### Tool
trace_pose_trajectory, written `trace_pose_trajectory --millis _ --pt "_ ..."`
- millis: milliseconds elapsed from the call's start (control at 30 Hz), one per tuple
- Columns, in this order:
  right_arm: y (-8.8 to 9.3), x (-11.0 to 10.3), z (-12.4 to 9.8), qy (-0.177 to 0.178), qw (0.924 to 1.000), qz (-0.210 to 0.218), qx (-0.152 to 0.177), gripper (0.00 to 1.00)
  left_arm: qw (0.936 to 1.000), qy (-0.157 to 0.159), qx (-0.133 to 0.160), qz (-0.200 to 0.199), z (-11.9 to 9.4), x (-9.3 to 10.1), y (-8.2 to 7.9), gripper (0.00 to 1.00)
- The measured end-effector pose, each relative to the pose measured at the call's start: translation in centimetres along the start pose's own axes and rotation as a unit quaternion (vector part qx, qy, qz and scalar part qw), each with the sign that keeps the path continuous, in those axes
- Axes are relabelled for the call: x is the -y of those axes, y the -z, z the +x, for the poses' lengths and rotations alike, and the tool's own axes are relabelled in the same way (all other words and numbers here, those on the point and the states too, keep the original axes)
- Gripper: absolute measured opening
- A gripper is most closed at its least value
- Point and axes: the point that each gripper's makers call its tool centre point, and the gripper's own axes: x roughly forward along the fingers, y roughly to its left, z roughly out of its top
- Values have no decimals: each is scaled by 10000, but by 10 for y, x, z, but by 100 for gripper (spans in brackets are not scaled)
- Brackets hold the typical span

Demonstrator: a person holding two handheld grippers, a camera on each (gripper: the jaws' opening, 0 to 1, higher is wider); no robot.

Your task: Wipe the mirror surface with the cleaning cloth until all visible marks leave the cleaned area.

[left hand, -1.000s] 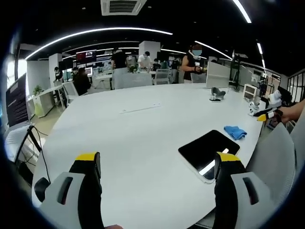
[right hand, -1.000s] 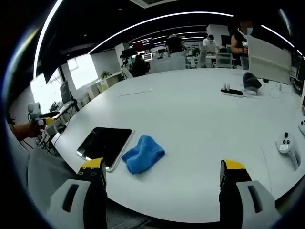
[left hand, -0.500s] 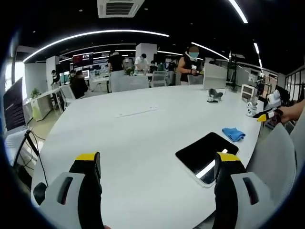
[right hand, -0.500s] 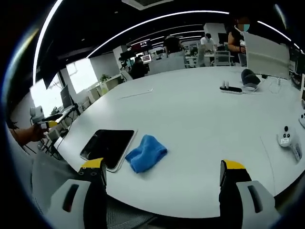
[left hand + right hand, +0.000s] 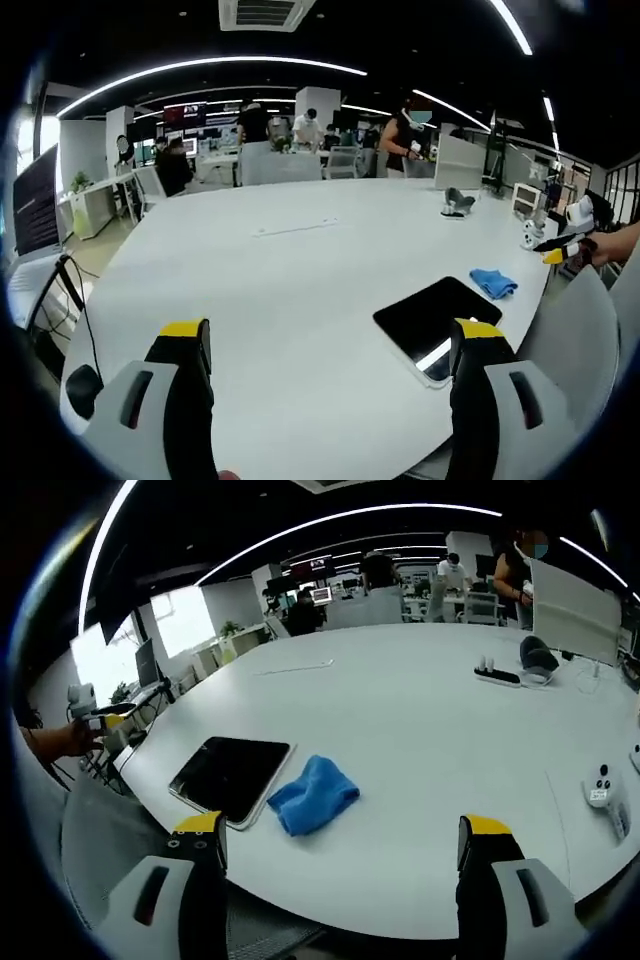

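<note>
Right gripper view: my right gripper [image 5: 340, 845] is hovering spread, like my left gripper [image 5: 330, 350], while the crumpled blue cloth [image 5: 314, 795] is lying beside the flat dark mirror [image 5: 230, 775] on a smooth white table [image 5: 420, 720] in an open office.

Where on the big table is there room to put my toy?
Lots of bare table between the blue cloth and the power strip. It is crowded at the near edge, where the cloth sits beside the mirror.
</note>
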Motion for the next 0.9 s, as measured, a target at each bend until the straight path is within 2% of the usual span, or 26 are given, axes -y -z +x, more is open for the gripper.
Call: trace_pose_trajectory --millis 100,167,300,500,567,767,900 --pt "-2 -1 0 -13 10000 2 15 95 10000 -51 34 -24 0 -4 -1 99" --pt "-3 -2 0 -22 10000 29 9 95 9999 26 127 -108 0 -2 -6 99" --pt "-10 -2 0 -9 10000 61 27 95 10000 -6 17 13 3 -3 -3 99" --pt "-16 -1 5 -21 9999 167 27 93 10000 -20 39 -59 6 -5 -5 99" --pt "-18 -2 5 -17 9999 159 28 93 9999 8 28 -96 7 -4 -5 96" --pt "-19 -5 13 -71 9999 111 -62 93 9998 -42 36 -181 13 -10 -3 99" --pt "-28 -6 17 -114 9999 100 -50 93 9998 -64 39 -200 12 -11 -4 99"
